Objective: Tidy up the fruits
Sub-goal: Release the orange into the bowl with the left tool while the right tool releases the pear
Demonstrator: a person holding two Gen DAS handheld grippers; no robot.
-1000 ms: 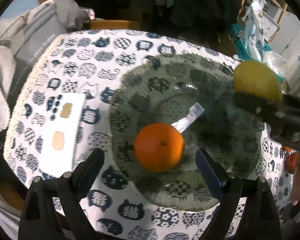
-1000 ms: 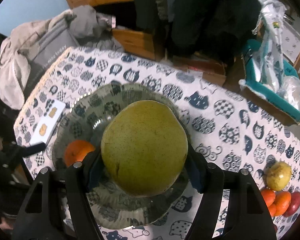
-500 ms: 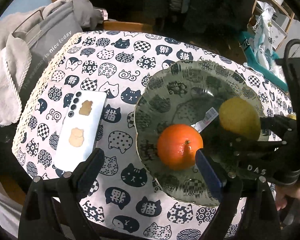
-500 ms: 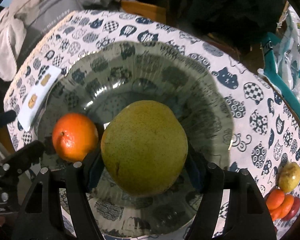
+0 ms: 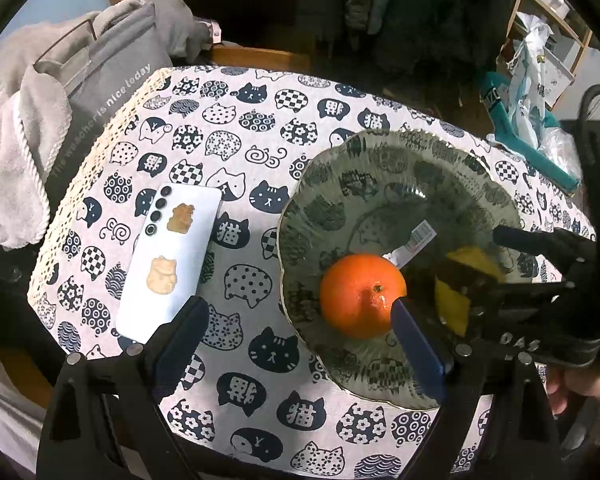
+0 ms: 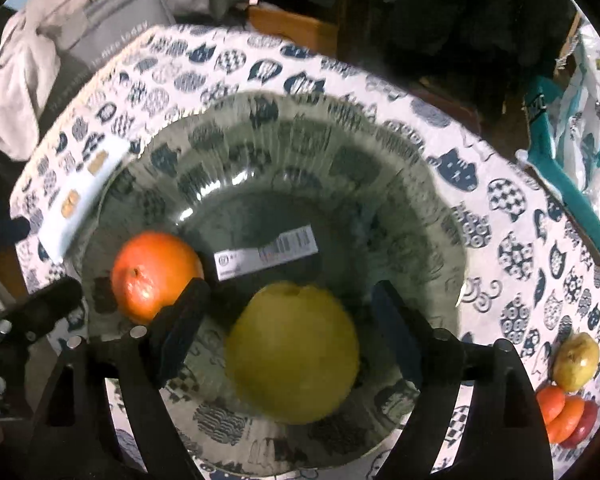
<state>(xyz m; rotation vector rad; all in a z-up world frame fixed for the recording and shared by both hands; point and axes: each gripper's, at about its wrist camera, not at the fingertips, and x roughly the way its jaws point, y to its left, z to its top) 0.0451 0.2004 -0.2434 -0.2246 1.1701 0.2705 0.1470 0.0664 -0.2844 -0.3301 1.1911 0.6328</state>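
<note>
We see a round table (image 5: 260, 128) under a white cloth printed with dark cat faces, its left edge trimmed in lace. On the right half of the table sits a wide glass plate (image 5: 384, 152) with a scalloped rim, clear enough that the cat print shows through, and a white barcode label (image 6: 266, 252) lies flat at its centre.

A glossy, dimpled orange (image 5: 360, 294) rests on the plate's near-left part. Just beside it, toward the plate's near edge, sits a big round pear (image 6: 294, 354) with a dull yellow-green skin; the picture is too blurred for us to read its texture further.

Our right gripper (image 6: 288, 316) has its fingers spread wide, one on each side of the pear. Gaps show between the blue pads (image 6: 394, 332) and the fruit, so the pear lies free between them, slightly nearer the camera than the tips.

Our left gripper (image 5: 296, 332) hangs over the table's near edge with its fingers wide apart and nothing between them. Its right fingertip overlaps the orange in view; we cannot tell if they touch.

A pale smartphone (image 5: 168, 266) with cat stickers lies left of the plate. Near the table's right edge we see a small pear (image 6: 576, 356) touching a cluster of red-orange fruits (image 6: 566, 412). A grey bag (image 5: 100, 84) and a fleecy garment (image 5: 16, 152) sit off the table's far-left edge.
</note>
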